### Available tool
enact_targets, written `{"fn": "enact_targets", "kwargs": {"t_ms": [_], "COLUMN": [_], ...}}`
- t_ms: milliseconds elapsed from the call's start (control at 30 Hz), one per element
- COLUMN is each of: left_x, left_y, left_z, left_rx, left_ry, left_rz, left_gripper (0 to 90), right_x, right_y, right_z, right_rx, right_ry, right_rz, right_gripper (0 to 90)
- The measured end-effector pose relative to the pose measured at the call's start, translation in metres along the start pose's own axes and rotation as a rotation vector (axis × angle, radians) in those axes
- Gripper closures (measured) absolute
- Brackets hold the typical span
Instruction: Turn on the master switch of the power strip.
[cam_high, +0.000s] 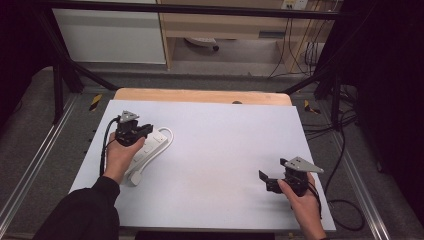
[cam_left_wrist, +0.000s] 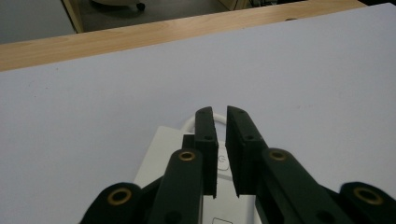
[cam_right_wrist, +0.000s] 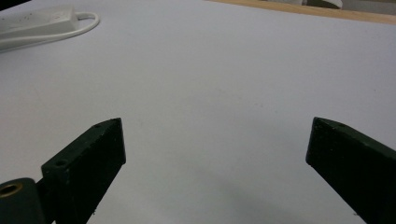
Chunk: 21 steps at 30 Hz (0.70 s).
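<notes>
A white power strip (cam_high: 151, 144) lies on the left of the white table (cam_high: 220, 135), its cord looping around the far end and a white plug (cam_high: 136, 177) lying nearer me. My left gripper (cam_high: 146, 131) hovers over the strip. In the left gripper view the strip (cam_left_wrist: 159, 154) sits just below the left gripper (cam_left_wrist: 222, 113), whose jaws stand almost together with a thin slit and nothing between them. My right gripper (cam_high: 267, 181) rests low at the right front, jaws wide apart and empty (cam_right_wrist: 215, 126). The strip (cam_right_wrist: 37, 21) shows far off in the right gripper view.
A wooden edge (cam_high: 200, 95) runs along the table's far side. A black frame (cam_high: 320, 80) and cables (cam_high: 345, 150) stand around the table, with furniture beyond. A broad bare stretch of white surface (cam_high: 225, 150) lies between the two grippers.
</notes>
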<state>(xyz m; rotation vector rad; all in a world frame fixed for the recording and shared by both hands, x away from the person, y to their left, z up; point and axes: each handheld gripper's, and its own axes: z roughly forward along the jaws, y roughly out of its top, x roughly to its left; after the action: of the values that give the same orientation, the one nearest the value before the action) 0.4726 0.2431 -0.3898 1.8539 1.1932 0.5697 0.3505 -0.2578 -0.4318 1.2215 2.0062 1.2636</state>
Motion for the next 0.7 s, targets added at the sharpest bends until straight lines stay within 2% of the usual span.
{"fn": "enact_targets", "kwargs": {"t_ms": [233, 333, 433, 700], "left_x": [0.001, 0.002, 0.004, 0.004], "left_y": [0.0, -0.001, -0.002, -0.002], "left_z": [0.003, 0.004, 0.005, 0.014], "left_rx": [0.014, 0.02, 0.032, 0.082], "left_ry": [0.007, 0.008, 0.007, -0.001], "left_rz": [0.006, 0.009, 0.01, 0.026], "left_gripper": [87.3, 87.9, 89.5, 89.9], "right_x": [0.0, -0.002, -0.003, -0.001], "right_y": [0.0, 0.0, 0.0, 0.0], "right_z": [0.0, 0.0, 0.0, 0.0], "right_rx": [-0.002, -0.012, -0.015, -0.011], "right_ry": [0.005, 0.026, 0.019, 0.023], "right_rz": [0.006, 0.047, 0.054, 0.035], "right_gripper": [5.0, 5.2, 5.3, 5.3]}}
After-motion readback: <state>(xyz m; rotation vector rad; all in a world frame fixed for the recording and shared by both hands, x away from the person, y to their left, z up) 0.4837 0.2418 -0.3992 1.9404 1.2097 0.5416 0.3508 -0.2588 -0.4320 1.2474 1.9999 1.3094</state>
